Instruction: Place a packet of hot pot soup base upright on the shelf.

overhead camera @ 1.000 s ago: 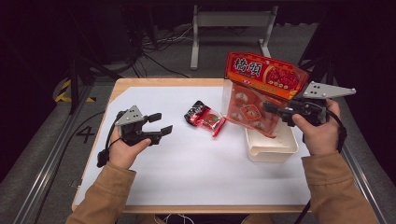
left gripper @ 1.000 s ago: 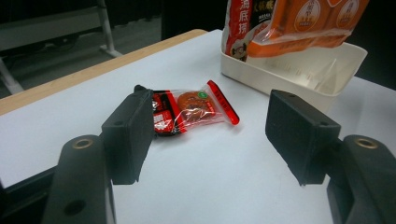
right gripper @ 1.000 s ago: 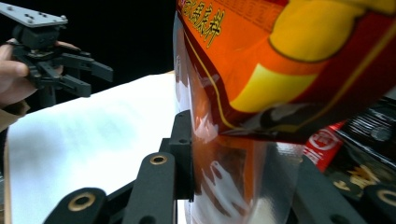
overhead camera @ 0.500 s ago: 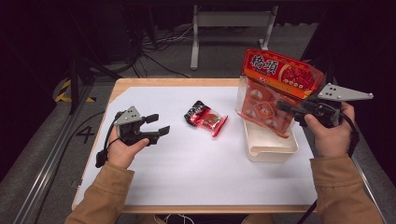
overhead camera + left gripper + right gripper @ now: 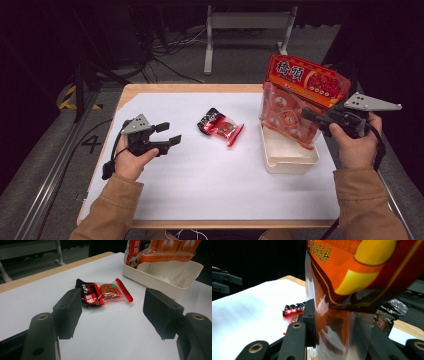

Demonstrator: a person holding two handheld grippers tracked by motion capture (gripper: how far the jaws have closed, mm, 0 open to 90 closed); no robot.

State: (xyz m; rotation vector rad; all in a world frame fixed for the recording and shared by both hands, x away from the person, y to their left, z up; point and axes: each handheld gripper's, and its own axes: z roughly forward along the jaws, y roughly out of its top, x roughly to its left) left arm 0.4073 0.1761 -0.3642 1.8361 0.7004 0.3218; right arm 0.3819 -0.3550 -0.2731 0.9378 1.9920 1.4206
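- Two grippers, one small snack packet, one large snack bag and one cream tray, entered view by view.
- High view: my right gripper (image 5: 311, 116) pinches the large orange-red snack bag (image 5: 300, 100) by its clear lower part and holds it tilted above the cream tray (image 5: 290, 157). I judge the tilt is meant to tip its wrapped pieces into the tray, or to lift the bag clear of it.
- High view: my left gripper (image 5: 167, 135) hovers low over the white table (image 5: 200, 190), jaws spread and empty. It points toward the small snack packet (image 5: 221, 126), which lies flat mid-table, apart from both tray and gripper. I judge it is next to be picked up.
- High view, writing: large white Chinese characters on the bag's red header, too small to read with certainty.
- Left gripper view: my own two black jaws stand wide apart, with the small snack packet (image 5: 103, 293) lying on the table ahead between them, untouched. The cream tray (image 5: 175, 277) sits beyond on the right, with the bag's lower edge (image 5: 160, 252) hanging over it. White characters on the bag's red edge look like 底捞.
- Right gripper view: my jaws press on the bag's transparent film (image 5: 337, 335), the orange printed header rising above. Gold characters run along the top, partly cut off. The small snack packet (image 5: 293, 310) lies on the white surface beyond.
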